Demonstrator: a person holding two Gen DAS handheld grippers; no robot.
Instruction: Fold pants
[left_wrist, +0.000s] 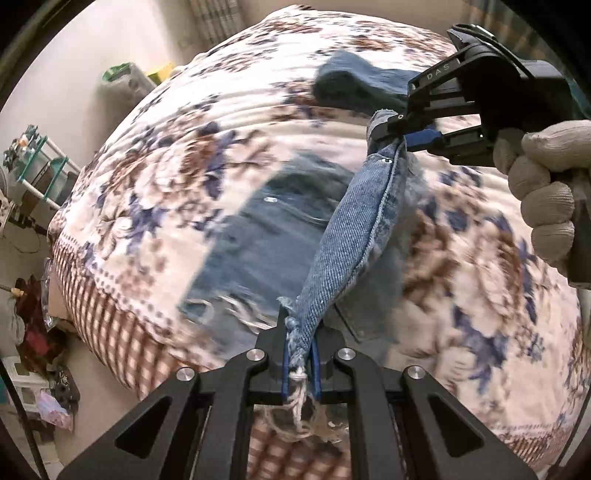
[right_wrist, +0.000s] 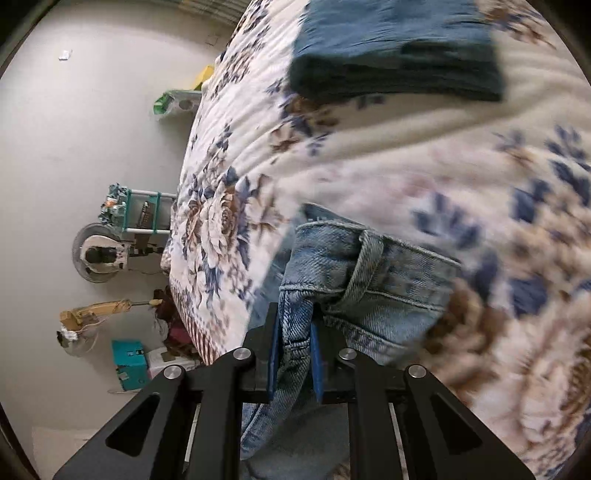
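Light blue denim pants (left_wrist: 354, 236) hang above a floral bedspread (left_wrist: 155, 173). My left gripper (left_wrist: 300, 354) is shut on a frayed hem of the pants. My right gripper (left_wrist: 397, 127), held by a gloved hand, is shut on the waistband end, so a strip of denim stretches between the two. In the right wrist view my right gripper (right_wrist: 295, 354) clamps the waistband (right_wrist: 369, 273) by a belt loop. The rest of the pants (left_wrist: 266, 236) lies blurred on the bed below.
A folded dark blue garment (left_wrist: 354, 85) lies further back on the bed and shows in the right wrist view (right_wrist: 395, 48). Left of the bed edge stand a teal rack (right_wrist: 144, 214), a fan (right_wrist: 98, 254), a teal box (right_wrist: 129, 363) and clutter on the floor.
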